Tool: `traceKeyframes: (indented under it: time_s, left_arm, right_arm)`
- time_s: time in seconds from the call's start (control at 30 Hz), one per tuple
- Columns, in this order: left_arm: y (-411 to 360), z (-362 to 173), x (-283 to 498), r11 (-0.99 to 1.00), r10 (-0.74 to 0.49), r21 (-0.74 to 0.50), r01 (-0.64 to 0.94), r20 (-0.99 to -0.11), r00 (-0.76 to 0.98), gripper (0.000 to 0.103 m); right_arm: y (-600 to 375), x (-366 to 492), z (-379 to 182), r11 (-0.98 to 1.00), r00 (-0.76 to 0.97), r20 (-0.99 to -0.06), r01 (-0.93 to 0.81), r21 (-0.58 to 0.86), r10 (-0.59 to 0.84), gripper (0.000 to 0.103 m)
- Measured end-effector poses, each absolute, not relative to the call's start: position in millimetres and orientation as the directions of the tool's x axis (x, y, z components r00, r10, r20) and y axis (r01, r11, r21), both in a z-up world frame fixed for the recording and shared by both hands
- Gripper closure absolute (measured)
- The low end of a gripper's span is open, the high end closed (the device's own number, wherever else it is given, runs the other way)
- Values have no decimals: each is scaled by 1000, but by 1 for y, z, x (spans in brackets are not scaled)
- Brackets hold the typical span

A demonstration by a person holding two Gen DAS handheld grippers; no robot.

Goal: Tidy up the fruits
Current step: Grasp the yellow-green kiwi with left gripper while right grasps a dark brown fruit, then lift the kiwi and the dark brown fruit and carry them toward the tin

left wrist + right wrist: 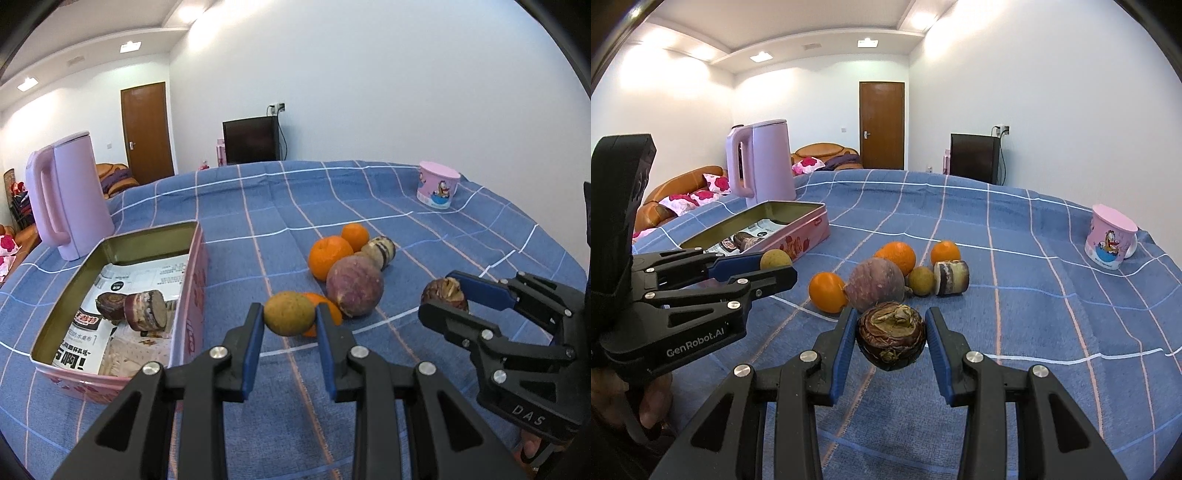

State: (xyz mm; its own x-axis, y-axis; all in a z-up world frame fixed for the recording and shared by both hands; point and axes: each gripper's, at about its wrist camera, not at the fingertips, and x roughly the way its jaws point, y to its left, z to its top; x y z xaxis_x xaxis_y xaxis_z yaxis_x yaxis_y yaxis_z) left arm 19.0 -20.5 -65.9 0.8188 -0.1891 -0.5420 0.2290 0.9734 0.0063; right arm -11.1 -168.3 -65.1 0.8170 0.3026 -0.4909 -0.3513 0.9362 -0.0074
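Table: blue checked cloth [369, 192] covers it, creased near the tin.
Tin [192, 295]: open pink box, holding cut purple pieces on printed paper.
Fruit pile [882, 277]: right of the tin; oranges, a purple round fruit, a cut piece.
Left gripper [290, 314]: fingers clamped on a green-brown fruit [290, 313], beside the tin.
Right gripper [891, 334]: fingers clamped on a dark purple fruit [891, 334], right of the tin, in front of the pile.
Kettle [70, 195]: pink, behind the tin.
Cup [1110, 238]: pink, far right of the tin.
Room: white walls, brown door [882, 125], sofa behind the tin.
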Motion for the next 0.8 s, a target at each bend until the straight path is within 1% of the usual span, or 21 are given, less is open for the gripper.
traceKeyframes:
  time_s: [0.4,0.8]
  left_arm:
    - [-19,-63,18,975,-188,5,223,-521,833,73]
    - [-18,-60,10,977,-176,26,213,-472,864,73]
  right_arm:
    - [-169,-15,-63,934,831,-461,-357,-15,310,63]
    - [-169,-22,-61,928,844,-423,-372,-17,330,63]
